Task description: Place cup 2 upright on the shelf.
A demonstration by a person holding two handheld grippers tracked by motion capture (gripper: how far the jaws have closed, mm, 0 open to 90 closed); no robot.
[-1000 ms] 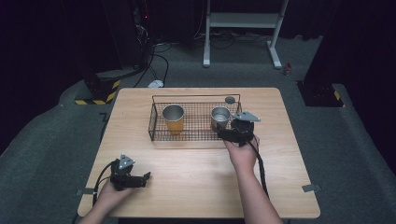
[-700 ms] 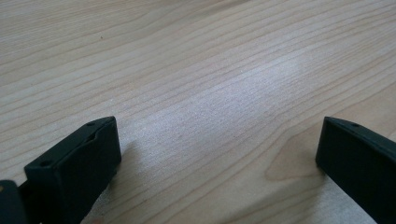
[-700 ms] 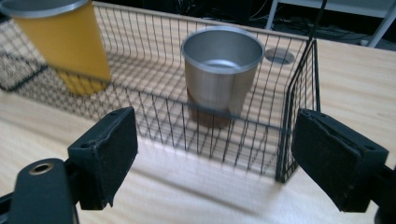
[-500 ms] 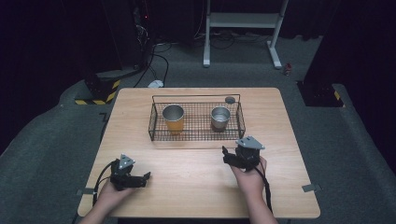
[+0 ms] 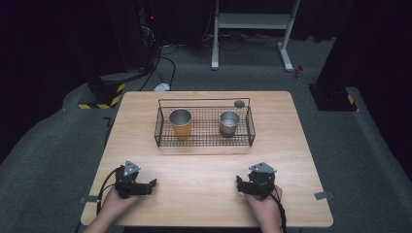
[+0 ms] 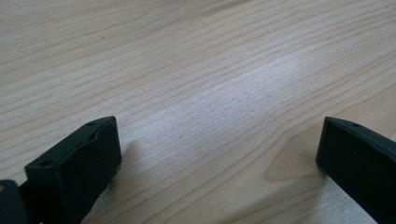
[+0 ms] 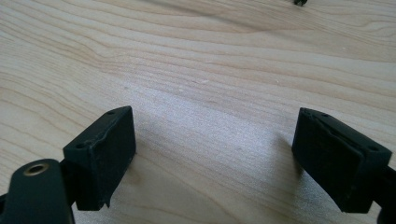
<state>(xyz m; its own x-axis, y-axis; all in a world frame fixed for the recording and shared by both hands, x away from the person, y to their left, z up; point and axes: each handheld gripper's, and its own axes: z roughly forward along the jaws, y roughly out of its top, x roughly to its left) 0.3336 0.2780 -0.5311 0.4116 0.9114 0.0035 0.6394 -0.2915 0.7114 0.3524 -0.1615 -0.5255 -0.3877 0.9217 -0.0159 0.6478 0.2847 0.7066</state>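
Hidden or cut off: forearms ran off the bottom edge of the high view. Backdrop across the top of that frame was near black, detail hard to read. Contents of the cups could not be told.

Left gripper [image 5: 138,185] sat low left in the high view, held in a hand at the near edge of the surface [image 5: 204,170]. Left gripper view showed its jaws spread wide, nothing between them, bare wood grain under them [image 6: 219,135]. Right gripper [image 5: 250,184] sat low right in the high view, also hand-held. Its own view showed jaws wide apart and empty over the wood [image 7: 215,135].

Nearest things: wire basket [image 5: 156,130] stood at centre frame toward the far edge of the surface, well apart from both grippers. Orange cup [image 5: 180,124] stood upright in the basket's left part; it had a metallic rim. Steel cup [image 5: 229,122] stood upright in the right part, apart from the orange one. A small dark round object [image 5: 239,104] lay just behind the basket's far right corner; too small to identify.

Surface: light wood, square-ish, grain visible. Room: grey carpet, white stand [image 5: 252,22] at top centre, yellow-black striped piece [image 5: 99,102] at left, cables [image 5: 163,63] on the floor upper left. Nothing lay between the grippers and the basket.
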